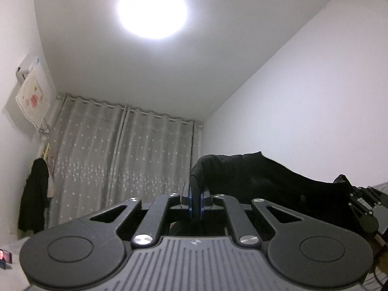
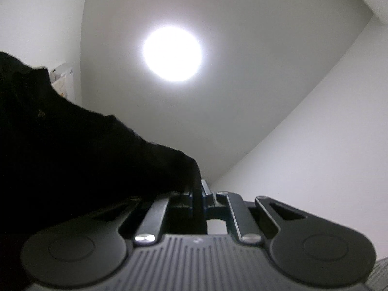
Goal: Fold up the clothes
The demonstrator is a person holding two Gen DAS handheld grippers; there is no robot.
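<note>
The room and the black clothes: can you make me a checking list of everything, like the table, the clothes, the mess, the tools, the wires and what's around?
Surface: nothing seen; both cameras tilt up toward the ceiling.
Job's things: black garment, held up in the air, stretched between the two tools.
Clutter: dark coat hanging at the left wall; small screen low in the left corner.
Grippers: left tool shut on one edge of the garment; right tool shut on another edge.
Cables: thin wires under the air conditioner.
Surroundings: round ceiling light lit, grey star-patterned curtains drawn, wall poster, white walls.
</note>
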